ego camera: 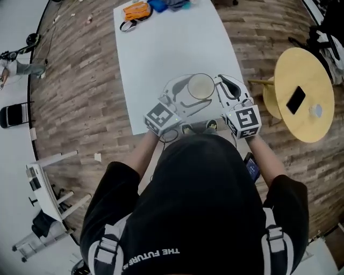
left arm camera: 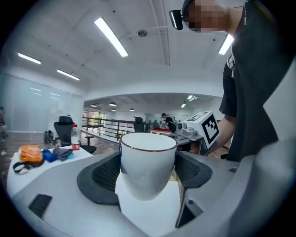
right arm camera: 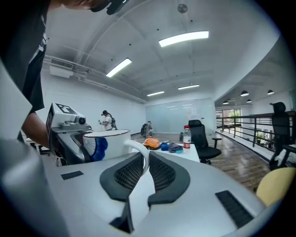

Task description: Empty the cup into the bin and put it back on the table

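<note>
The long white table (ego camera: 161,48) runs away from the person, and most of its top lies bare between its near end and the clutter at the far end. Wood floor lies open along its left edge. On the right a strip of floor parts it from a round yellow table (ego camera: 301,70), which bears a dark phone (ego camera: 296,100). A white rack (ego camera: 48,198) stands on the floor at the near left, well apart from the table.

At the far end of the white table lie an orange item (ego camera: 135,11) and some blue things (ego camera: 158,5), with a bottle (right arm camera: 187,137) beside them.

The cup (ego camera: 200,86) is upright, mouth up, over the near end of the white table and close to its right edge. Its inside looks an even pale beige from above. Whether anything lies in it, and whether its base touches the top, I cannot tell. It is white with a dark rim line and a blue mark on its side.

The left gripper (left arm camera: 148,176) has its jaws set wide, both dark pads pressed against the cup's body. The right gripper (right arm camera: 147,171) has its jaws nearly together, clamped on the cup's thin handle (right arm camera: 138,155)
</note>
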Available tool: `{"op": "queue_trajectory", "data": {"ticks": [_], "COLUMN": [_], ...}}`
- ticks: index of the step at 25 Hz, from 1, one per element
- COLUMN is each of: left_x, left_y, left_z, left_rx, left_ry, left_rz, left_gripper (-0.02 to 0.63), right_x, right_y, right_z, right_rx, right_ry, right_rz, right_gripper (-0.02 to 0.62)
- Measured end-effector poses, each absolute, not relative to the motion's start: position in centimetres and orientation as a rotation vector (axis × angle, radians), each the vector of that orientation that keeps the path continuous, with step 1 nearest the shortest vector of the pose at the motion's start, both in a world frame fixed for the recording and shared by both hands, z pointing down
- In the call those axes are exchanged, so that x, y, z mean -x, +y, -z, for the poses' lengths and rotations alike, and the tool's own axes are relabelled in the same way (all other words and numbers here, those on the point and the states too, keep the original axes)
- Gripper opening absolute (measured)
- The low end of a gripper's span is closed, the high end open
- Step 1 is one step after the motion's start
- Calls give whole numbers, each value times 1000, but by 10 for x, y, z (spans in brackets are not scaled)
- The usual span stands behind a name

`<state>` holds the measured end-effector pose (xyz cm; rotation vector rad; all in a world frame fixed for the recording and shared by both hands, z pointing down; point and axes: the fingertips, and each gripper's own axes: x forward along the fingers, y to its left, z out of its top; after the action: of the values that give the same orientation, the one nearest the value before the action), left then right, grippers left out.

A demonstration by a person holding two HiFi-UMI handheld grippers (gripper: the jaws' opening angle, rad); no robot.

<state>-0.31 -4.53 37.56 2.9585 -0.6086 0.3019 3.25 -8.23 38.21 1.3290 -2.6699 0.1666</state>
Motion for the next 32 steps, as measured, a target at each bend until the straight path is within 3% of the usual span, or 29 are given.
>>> {"op": "queue_trajectory", "data": {"ticks": [5, 9, 26, 32], "left_x": [85, 110, 92, 84], "left_y": [-58, -62, -145, -157], "left_z": [-374, -380, -543, -565], "left_rx": [-2898, -2889, -2781, -2770], "left_ry": [-846, -877, -732, -688], "left_rz": [-280, -323, -538, -508], "left_gripper": [362, 362, 362, 362], "right_x": [56, 82, 64, 56], "right_y": [-100, -104, -187, -198], "right_z": [-380, -388, -542, -567], "right_rx": [-1106, -1041, -976, -987], "right_ry": [-2750, -2733, -2478, -2441], "right_rz": [-135, -141, -289, -319], "right_gripper": [48, 48, 49, 49]}}
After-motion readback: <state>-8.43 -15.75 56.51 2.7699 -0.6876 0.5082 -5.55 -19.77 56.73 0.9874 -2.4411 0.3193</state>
